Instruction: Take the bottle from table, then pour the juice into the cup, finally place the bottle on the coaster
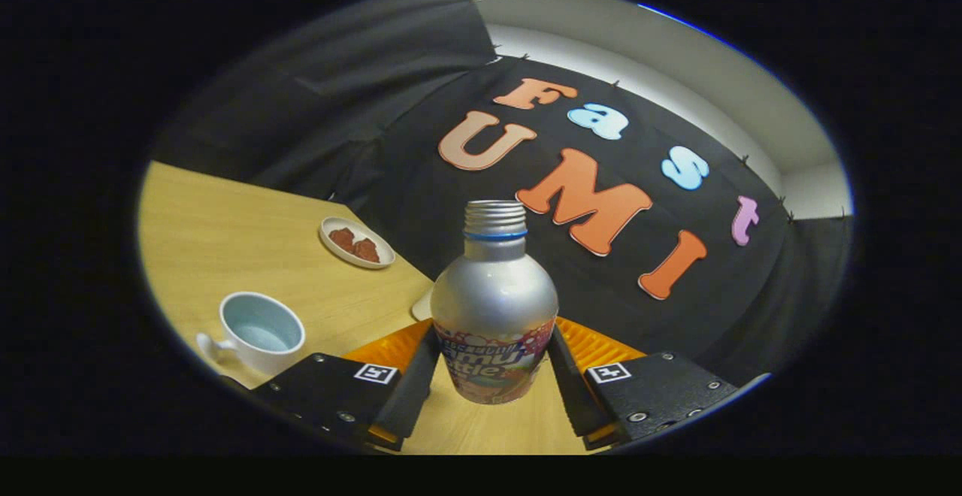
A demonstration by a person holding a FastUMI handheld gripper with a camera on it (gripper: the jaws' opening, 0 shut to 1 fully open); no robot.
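- bottle point(494, 316): silver body, blue ring under the neck, multicoloured printed band
- cup point(259, 331): white outside, pale blue inside
- dish point(357, 242): white, holding reddish-brown pieces
- worktop point(225, 233): light wood
- gripper point(492, 379): black, orange ribbing

The gripper point(492, 376) has two black fingers point(409, 394) with orange ribbed parts behind them. Each black body plate carries silver screws and a square black-and-white marker — seemingly a tracking tag.

A pale wooden tabletop point(225, 240) runs up to black cloth point(391, 150) hung as the booth's wall (creased, pinned along its upper edge). Above the cloth shows a plain white wall point(676, 68), evenly and softly lit.
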